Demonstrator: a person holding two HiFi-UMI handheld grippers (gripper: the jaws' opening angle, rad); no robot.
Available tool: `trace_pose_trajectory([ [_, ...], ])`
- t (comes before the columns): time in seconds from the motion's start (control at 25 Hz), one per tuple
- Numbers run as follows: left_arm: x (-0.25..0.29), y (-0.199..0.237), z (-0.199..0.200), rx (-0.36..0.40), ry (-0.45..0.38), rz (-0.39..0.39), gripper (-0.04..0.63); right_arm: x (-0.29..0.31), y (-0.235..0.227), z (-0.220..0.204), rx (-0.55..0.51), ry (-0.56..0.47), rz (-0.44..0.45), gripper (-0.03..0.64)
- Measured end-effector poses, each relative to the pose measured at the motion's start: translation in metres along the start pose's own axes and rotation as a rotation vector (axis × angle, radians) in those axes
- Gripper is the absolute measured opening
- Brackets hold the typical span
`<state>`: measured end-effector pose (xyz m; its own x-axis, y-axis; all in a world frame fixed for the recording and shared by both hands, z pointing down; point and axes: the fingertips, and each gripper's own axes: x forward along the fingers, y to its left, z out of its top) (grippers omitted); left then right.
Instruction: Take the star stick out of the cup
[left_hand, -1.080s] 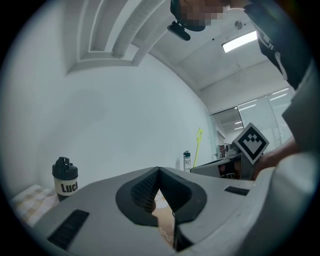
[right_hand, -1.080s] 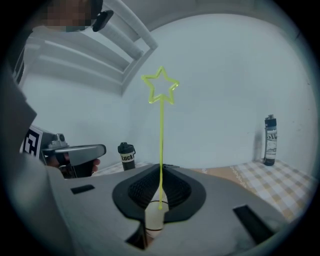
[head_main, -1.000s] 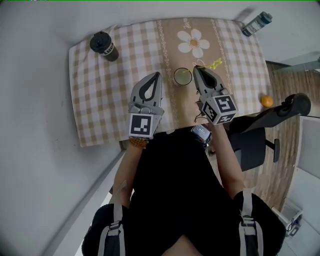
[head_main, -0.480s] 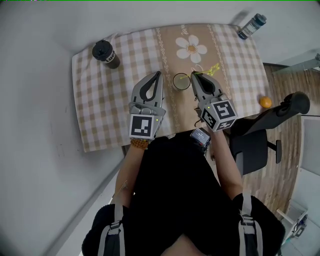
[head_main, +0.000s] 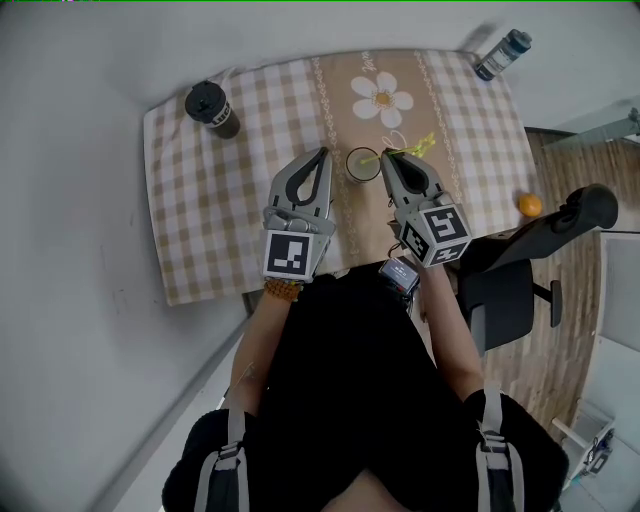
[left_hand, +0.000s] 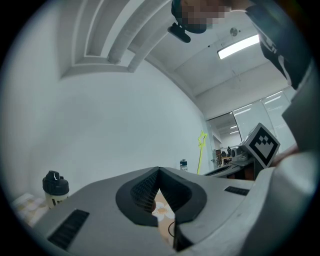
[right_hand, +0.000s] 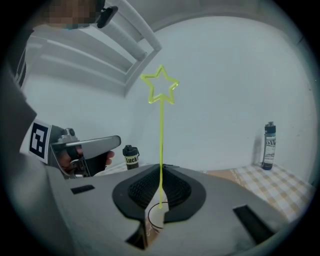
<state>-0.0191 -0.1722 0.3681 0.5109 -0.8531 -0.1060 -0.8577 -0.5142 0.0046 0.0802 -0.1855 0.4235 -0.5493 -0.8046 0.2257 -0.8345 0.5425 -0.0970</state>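
Note:
My right gripper (head_main: 384, 154) is shut on the thin yellow star stick (head_main: 418, 147), which slants up and to the right from its tips. In the right gripper view the stick (right_hand: 161, 140) stands upright between the pads (right_hand: 175, 187), star on top. Its lower end hangs just over the mouth of the glass cup (right_hand: 154, 220). The cup (head_main: 363, 165) stands on the checked tablecloth (head_main: 220, 210) between both grippers. My left gripper (head_main: 320, 153) hovers just left of the cup, shut and empty. From the left gripper view (left_hand: 159, 170) the stick (left_hand: 201, 150) shows at the right.
A black lidded tumbler (head_main: 210, 106) stands at the table's far left corner and a water bottle (head_main: 503, 50) at its far right corner. An orange (head_main: 530, 205) lies near the right edge. An office chair (head_main: 535, 245) stands right of the table.
The right gripper, still shut on the star stick, has shifted a little towards the cup and lifted. The left gripper has drifted slightly right.

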Motion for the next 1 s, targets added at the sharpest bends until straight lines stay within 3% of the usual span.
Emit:
trace_pose_trajectory([
  [1.0,-0.005,-0.012,-0.017,-0.003,0.037,-0.007,0.005,-0.006,-0.005,-0.012,-0.014,0.016,-0.001,0.014],
])
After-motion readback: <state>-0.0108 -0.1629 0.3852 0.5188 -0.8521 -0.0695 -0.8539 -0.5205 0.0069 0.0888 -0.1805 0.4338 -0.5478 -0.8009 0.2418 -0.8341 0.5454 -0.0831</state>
